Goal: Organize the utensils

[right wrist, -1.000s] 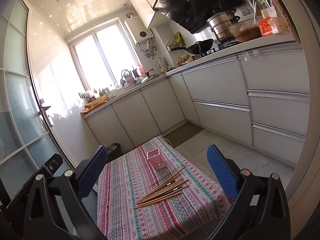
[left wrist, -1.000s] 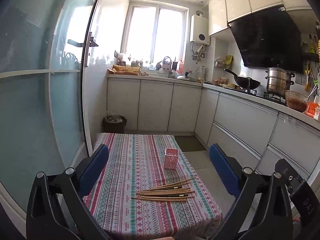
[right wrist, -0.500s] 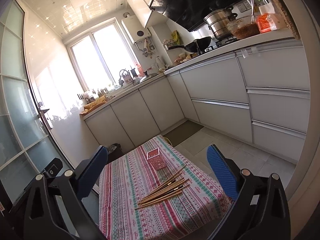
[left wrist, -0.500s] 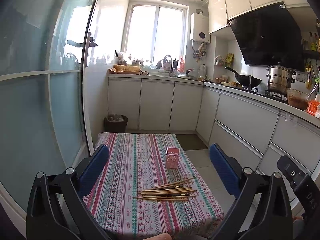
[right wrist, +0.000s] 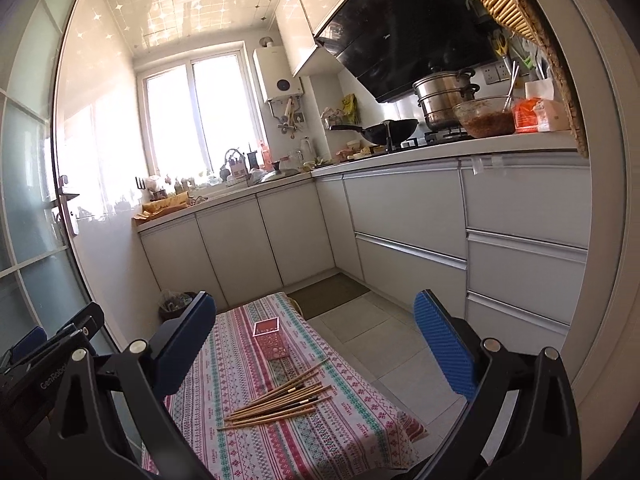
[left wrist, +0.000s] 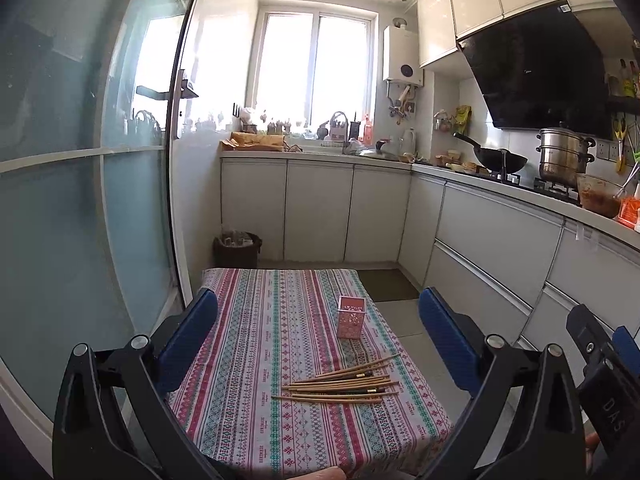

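Chopsticks (left wrist: 338,384) near table (left wrist: 240,360) right edge, both claws agape above.

bright window (left wrist: 314,66) | white cabinets (left wrist: 320,212) | tiled floor (right wrist: 384,344)

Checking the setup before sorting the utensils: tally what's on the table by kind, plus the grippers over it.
Pink holder: 1
Chopstick pile: 1 (the sticks overlap, so they cannot be counted singly)
Grippers, both open and empty: 2, the left gripper and the right gripper
Total: 4, two of them on the table
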`<state>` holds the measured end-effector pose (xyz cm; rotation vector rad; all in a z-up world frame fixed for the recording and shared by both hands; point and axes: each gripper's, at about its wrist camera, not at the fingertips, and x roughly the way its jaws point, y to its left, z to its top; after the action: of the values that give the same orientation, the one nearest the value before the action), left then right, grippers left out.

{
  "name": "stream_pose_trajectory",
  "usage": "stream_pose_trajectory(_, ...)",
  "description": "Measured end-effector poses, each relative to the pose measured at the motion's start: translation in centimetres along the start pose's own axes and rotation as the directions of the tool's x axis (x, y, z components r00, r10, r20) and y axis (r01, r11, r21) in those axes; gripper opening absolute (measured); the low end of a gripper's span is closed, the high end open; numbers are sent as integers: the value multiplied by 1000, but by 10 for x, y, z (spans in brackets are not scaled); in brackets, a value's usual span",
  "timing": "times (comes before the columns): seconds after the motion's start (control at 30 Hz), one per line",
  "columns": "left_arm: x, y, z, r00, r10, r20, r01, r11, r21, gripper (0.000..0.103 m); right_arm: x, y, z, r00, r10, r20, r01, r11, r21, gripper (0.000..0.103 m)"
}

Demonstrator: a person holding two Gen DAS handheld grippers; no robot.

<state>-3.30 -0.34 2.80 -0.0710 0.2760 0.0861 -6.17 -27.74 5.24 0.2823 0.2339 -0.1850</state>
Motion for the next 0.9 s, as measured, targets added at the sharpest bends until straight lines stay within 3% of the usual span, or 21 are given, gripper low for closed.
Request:
stream_pose_trajectory(0.53, 1, -2, -4, 1000, -1, -4, 1, 1000, 12, 96, 17, 0, -2, 998, -41, -41, 40, 999, -25, 97)
stream_pose_trajectory(0.9, 20, -2, -11, 999, 6, -51, -5, 1000, 20, 96, 38, 1, -14, 995, -46, -86, 45, 999, -21, 97)
